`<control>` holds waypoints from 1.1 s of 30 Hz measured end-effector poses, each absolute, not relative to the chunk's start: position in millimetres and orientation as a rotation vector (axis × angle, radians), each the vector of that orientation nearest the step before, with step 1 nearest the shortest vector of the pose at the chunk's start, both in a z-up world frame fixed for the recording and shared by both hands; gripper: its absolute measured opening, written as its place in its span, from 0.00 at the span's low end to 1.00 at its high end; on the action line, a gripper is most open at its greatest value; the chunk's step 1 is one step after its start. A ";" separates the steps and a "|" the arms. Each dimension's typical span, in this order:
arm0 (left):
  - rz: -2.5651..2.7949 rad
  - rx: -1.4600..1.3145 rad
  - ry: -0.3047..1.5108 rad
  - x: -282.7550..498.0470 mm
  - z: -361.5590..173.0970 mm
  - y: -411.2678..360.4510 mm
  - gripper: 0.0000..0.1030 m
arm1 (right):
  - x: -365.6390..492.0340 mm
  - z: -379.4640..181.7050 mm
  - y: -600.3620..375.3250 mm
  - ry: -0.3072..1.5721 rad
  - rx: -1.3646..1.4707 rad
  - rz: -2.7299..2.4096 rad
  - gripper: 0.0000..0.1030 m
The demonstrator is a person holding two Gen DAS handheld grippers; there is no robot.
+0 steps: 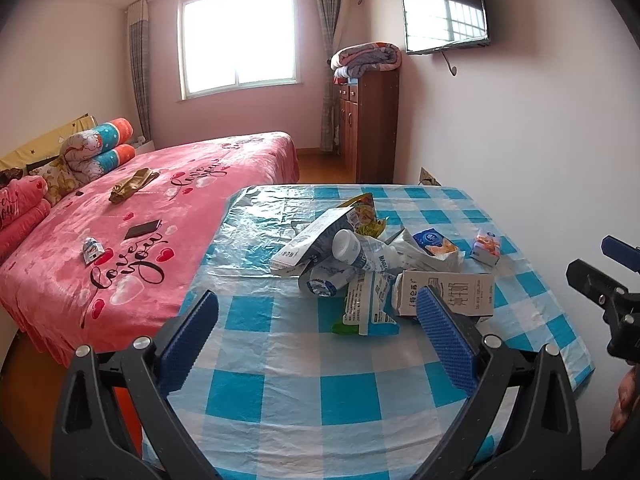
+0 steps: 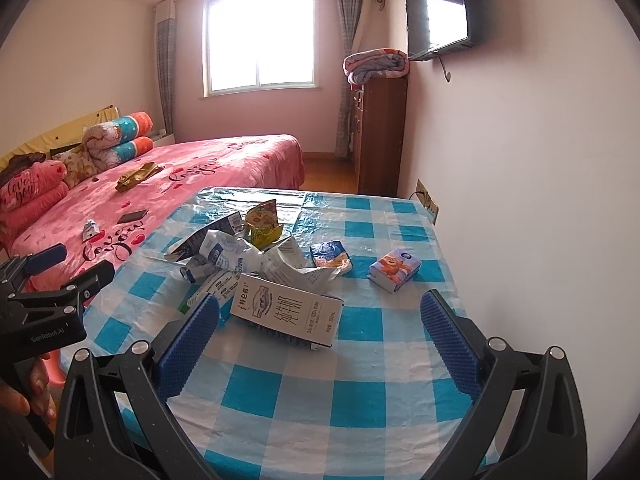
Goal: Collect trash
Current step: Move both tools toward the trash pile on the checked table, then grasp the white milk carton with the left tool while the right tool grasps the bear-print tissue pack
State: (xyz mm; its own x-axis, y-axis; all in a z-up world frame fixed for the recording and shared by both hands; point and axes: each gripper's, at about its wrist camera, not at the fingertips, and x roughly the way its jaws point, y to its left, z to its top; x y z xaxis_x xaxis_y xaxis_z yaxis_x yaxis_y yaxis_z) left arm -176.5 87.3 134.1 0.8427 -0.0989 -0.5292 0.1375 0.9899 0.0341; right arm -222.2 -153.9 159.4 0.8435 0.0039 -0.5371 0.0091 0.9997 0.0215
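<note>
Left gripper [image 1: 318,326]: jaws wide, holding nothing; blue ridged pads [image 1: 446,344] hang above the near edge of the table, short of the trash; in the right wrist view its black body reads "GenRobot.AI", a hand [image 2: 24,392] wrapped round the grip.
Right gripper [image 2: 320,332]: jaws wide too, nothing between them; held over the table's near right side, the carton just ahead of its left pad [image 2: 188,344].
Table [image 2: 280,396]: blue and white check cloth under clear plastic; set against the wall, with the bed on its left.
Trash [image 1: 360,264]: a loose heap mid-table; crumpled white and blue wrappers, one with letters that may say "MAGIC", though the crease hides most of it; a white bottle [image 1: 348,246] lying in the heap; a yellow-green snack bag [image 2: 263,226] at the back.
Carton [image 2: 286,314]: white milk box on its side at the heap's near edge; black Chinese lettering with a small landscape print; the fine print is too small to read.
Tissue packs: one [image 2: 331,258] touching the heap's right side; another [image 2: 395,269], blue with an orange cartoon, lying apart further right.
Bed [image 1: 132,248]: pink blanket printed "Love you" with hearts; a phone [image 1: 143,229] and a small wrapper [image 1: 91,249] lying on it.
Wall: a TV [image 1: 446,14] mounted high; a cabinet [image 1: 370,128] below it with a folded quilt on top.
</note>
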 end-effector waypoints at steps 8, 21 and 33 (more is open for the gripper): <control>-0.121 0.068 0.576 -171.7 124.6 90.5 0.97 | -220.7 153.0 -162.9 0.588 0.047 -0.005 0.96; -0.141 0.011 0.627 -141.4 101.8 116.8 0.97 | -197.5 120.6 -196.7 0.685 0.112 0.028 0.96; -0.371 -0.044 0.686 -53.3 100.1 134.1 0.97 | -157.1 91.1 -240.9 0.774 0.280 0.019 0.96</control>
